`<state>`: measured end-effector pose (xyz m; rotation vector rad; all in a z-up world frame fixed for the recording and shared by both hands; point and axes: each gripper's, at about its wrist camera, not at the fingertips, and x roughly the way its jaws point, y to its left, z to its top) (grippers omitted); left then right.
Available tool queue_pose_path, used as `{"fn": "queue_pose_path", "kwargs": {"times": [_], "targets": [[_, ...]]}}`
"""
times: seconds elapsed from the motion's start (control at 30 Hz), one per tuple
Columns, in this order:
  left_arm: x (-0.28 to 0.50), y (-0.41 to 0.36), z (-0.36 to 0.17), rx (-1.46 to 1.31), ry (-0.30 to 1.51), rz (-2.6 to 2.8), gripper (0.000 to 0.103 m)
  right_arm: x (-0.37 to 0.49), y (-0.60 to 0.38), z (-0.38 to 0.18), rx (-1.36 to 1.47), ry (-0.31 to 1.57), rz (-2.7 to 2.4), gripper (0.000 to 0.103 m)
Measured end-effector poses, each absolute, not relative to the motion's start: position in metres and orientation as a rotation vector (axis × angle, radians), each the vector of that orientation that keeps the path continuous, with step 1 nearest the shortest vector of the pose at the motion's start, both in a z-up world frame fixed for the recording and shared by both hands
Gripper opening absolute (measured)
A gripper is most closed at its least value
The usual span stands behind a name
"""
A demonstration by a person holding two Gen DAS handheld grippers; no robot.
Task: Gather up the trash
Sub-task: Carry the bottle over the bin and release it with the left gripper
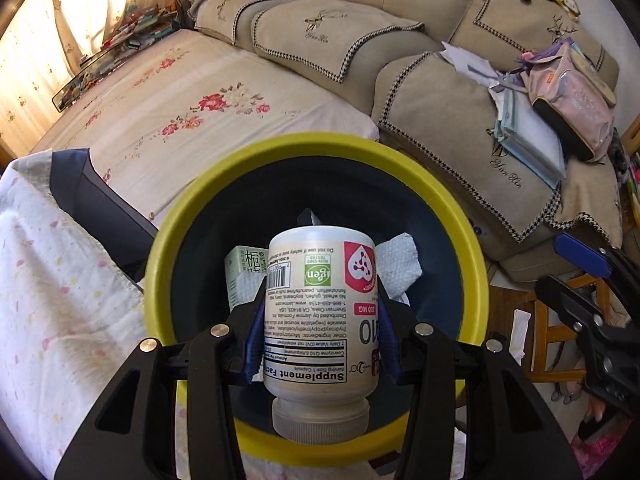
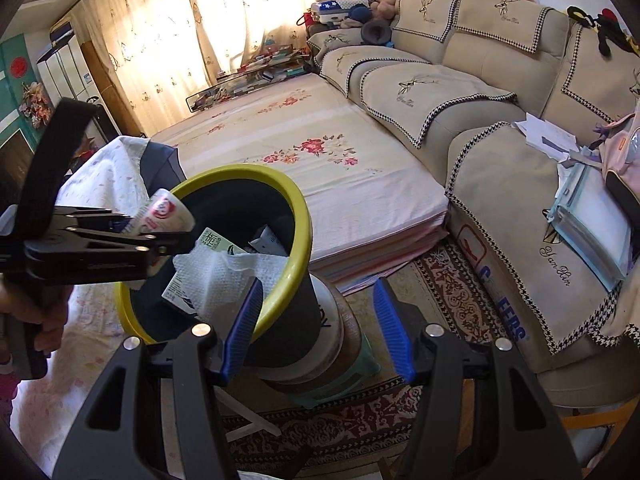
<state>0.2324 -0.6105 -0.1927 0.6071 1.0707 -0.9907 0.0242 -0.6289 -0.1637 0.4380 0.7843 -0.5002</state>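
- Cluttered living room: flowered bedsheet (image 1: 192, 120) spread flat at left, beige sectional sofa (image 1: 360, 40) behind and to the right, papers (image 1: 528, 128) and a pink backpack (image 1: 572, 100) heaped on its right seat.
- At left in the right wrist view, left gripper (image 2: 160, 236) held by a hand (image 2: 48, 312), clamped on the supplement bottle (image 2: 164, 212) just above the bin's rim.
- In the left wrist view, same left gripper (image 1: 320, 344), blue pads pressed on both sides of the supplement bottle (image 1: 320, 312), cap toward the camera, base aimed down into the bin's mouth.
- Centre: yellow-rimmed trash bin (image 1: 472, 248) with dark walls, standing on a round stool (image 2: 340, 344), already holding a green carton (image 1: 244, 268) and a crumpled paper towel (image 1: 400, 260), plus something dark and hard to make out deeper down.
- Right of that: right gripper (image 2: 316, 328), jaws apart and gripping nothing; left pad right at the bin's rim, though contact cannot be told for sure.
- Judged progress: part done, several bits of rubbish binned; bottle poised over the opening but not yet released.
- Left to do, by the look of it: letting the bottle drop, then possibly the loose papers on the sofa, if those count as trash, which cannot be told.
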Motion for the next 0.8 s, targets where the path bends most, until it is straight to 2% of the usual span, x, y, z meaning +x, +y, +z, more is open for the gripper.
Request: {"fn": "queue_pose_path", "kwargs": {"times": [0.13,0.2,0.23,0.37,0.43,0.6,0.67,0.8], "targets": [[0.235,-0.617,-0.206,0.604,1.089,-0.964,0.047,0.024,-0.628,-0.163,0.437,0.780,-0.495,0.056],[0.236,-0.618,-0.212,0.608,1.090,-0.949,0.059,0.024,-0.627,-0.162,0.435,0.777,-0.493,0.057],[0.237,-0.617,-0.213,0.604,1.089,-0.942,0.070,0.024,-0.625,-0.161,0.433,0.778,-0.492,0.058],[0.240,-0.604,-0.206,0.550,1.086,-0.921,0.073,0.024,-0.618,-0.155,0.420,0.773,-0.483,0.058],[0.239,-0.588,-0.192,0.527,1.050,-0.919,0.080,0.024,-0.612,-0.150,0.406,0.771,-0.475,0.059],[0.225,-0.519,-0.140,0.418,0.911,-0.860,0.098,0.026,-0.595,-0.141,0.371,0.767,-0.446,0.065],[0.217,-0.479,-0.121,0.361,0.856,-0.811,0.098,0.029,-0.585,-0.136,0.357,0.761,-0.420,0.068],[0.196,-0.388,-0.091,0.282,0.750,-0.685,0.098,0.035,-0.557,-0.123,0.308,0.750,-0.356,0.082]]}}
